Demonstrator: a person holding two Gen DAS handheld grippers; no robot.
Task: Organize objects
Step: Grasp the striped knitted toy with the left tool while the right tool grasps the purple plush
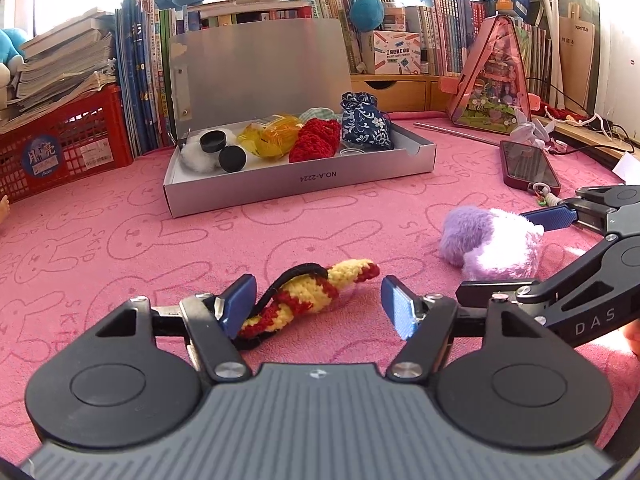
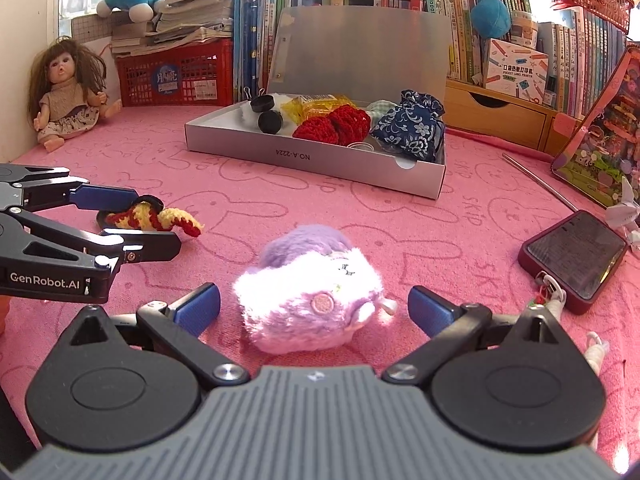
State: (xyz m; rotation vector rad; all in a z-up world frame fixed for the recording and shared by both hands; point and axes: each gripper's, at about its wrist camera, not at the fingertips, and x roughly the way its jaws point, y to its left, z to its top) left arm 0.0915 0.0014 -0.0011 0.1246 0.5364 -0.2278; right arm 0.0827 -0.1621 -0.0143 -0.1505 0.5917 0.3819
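A yellow-and-red crochet hair tie with a black elastic lies on the pink cloth between the jaws of my left gripper. Its left pad touches the piece; the right pad stands clear of it, so the gripper is open. In the right wrist view the same left gripper straddles the hair tie. A fluffy purple-and-white plush sits between the wide-open fingers of my right gripper, untouched on both sides. From the left wrist view, the right gripper brackets the plush.
An open grey box behind holds black caps, a yellow packet, red crochet pieces and a blue floral pouch. A phone lies right, with a metal rod beyond it. A doll and red crate stand back left.
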